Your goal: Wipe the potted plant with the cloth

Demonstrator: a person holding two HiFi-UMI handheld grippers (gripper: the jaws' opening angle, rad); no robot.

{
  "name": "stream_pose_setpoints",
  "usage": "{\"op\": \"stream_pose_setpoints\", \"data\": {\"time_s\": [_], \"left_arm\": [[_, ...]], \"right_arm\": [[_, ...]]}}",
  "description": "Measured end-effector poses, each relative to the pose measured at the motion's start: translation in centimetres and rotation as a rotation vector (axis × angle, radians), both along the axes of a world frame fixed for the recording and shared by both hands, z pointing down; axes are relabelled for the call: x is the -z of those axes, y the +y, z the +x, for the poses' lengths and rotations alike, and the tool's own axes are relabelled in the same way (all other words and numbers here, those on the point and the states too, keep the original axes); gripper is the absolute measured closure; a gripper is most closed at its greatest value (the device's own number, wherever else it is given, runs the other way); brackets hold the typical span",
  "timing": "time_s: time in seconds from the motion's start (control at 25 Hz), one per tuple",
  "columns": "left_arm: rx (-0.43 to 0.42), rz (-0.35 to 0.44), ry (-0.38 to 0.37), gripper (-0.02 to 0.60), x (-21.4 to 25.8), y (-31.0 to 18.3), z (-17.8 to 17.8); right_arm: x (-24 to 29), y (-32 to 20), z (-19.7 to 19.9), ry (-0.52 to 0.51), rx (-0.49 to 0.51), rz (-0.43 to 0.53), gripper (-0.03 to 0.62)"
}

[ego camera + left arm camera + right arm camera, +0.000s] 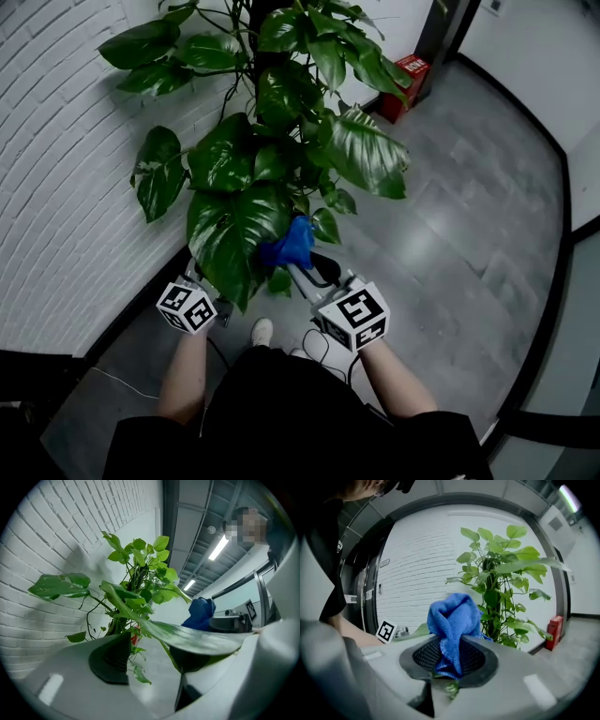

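The potted plant (281, 141) stands against a white brick wall, its broad green leaves spread toward me. My right gripper (294, 266) is shut on a blue cloth (291, 244), which bunches up out of the jaws (454, 620) and touches the edge of a large low leaf (230, 234). My left gripper (154, 656) is at that leaf's underside, with only its marker cube (187, 307) showing in the head view. Its jaws stand apart, and the leaf blade (187, 637) lies across the top of the right-hand jaw, unpinched. The pot is hidden by foliage.
The white brick wall (56, 187) runs close along the left. A red box (405, 86) stands on the grey floor behind the plant. A white shoe (262, 330) and a thin cable (323, 342) are beneath my arms. A dark baseboard (562, 234) curves round at the right.
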State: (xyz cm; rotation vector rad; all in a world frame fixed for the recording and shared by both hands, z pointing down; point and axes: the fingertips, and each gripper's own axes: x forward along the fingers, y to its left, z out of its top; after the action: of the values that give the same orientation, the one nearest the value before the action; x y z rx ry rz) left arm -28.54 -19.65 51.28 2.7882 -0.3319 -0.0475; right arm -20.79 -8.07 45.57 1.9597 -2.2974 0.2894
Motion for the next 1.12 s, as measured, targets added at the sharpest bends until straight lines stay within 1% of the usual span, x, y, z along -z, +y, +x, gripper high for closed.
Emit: {"op": "stream_pose_setpoints", "data": {"time_s": [0.08,0.2,0.28,0.4,0.56,0.76,1.12], "left_arm": [[-0.004,0.005,-0.012,0.316,-0.3,0.0,-0.4],[-0.016,0.044,-0.037,0.316,-0.3,-0.2,-0.8],[-0.026,0.056,-0.038,0.316,0.0,-0.5,-0.9],[-0.040,0.052,-0.033,0.316,0.1,-0.7,-1.2],[-0.062,0.038,-0.035,0.316,-0.2,-0.5,-1.5],[-0.077,0.037,-0.033,0.316,0.0,-0.9,-1.8],[-0.103,0.017,-0.034,0.316,-0.1,-1.1,-1.9]], "right_arm": [[1.2,-1.6,1.3,0.018,-0.026,0.017,0.491],[2.0,-4.3,2.6,0.033,-0.040,0.024,0.491],[2.1,-6.3,3.3,0.016,-0.046,0.019,0.491],[1.4,-9.2,4.2,-0.038,-0.057,-0.010,0.491],[0.1,-11.9,4.0,-0.048,-0.049,-0.054,0.491],[-1.9,-12.9,4.8,-0.105,-0.083,-0.079,0.491],[-5.0,-11.1,4.4,-0.174,-0.103,-0.116,0.491]]}}
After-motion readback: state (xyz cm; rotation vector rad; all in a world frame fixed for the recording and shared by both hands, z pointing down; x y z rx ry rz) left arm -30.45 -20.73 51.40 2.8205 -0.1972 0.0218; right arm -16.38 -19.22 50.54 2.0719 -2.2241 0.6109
